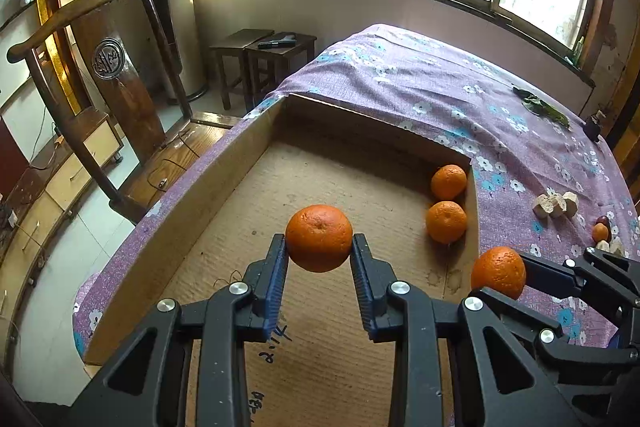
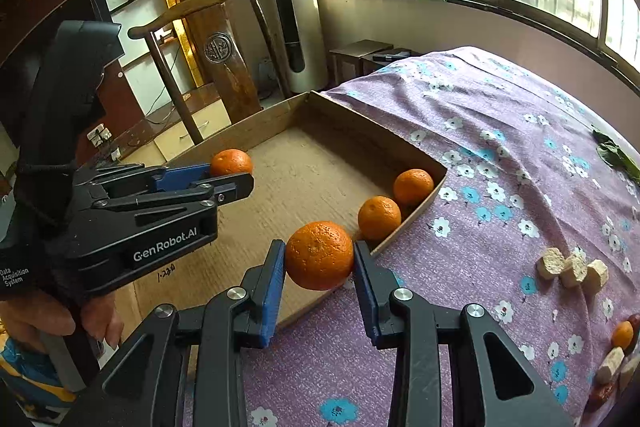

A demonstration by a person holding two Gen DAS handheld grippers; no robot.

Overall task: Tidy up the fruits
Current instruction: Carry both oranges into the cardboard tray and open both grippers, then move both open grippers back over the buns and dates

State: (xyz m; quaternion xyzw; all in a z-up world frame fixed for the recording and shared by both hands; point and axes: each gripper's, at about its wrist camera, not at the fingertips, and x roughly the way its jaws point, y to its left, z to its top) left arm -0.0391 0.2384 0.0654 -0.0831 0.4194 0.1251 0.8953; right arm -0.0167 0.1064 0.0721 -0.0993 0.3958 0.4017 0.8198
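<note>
Gripping one round orange tangerine each, the left gripper (image 1: 319, 247) and right gripper (image 2: 319, 257) hover at the shallow cardboard box (image 1: 224, 163), which holds two more tangerines.

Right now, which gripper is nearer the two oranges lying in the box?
Right. The right gripper holds its orange just beside the near box orange; the left gripper holds its orange over mid-box, farther left.

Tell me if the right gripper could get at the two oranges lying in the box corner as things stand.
Probably not yet: the right gripper is shut on an orange. The two oranges by the cardboard box wall lie just ahead, uncovered.
</note>
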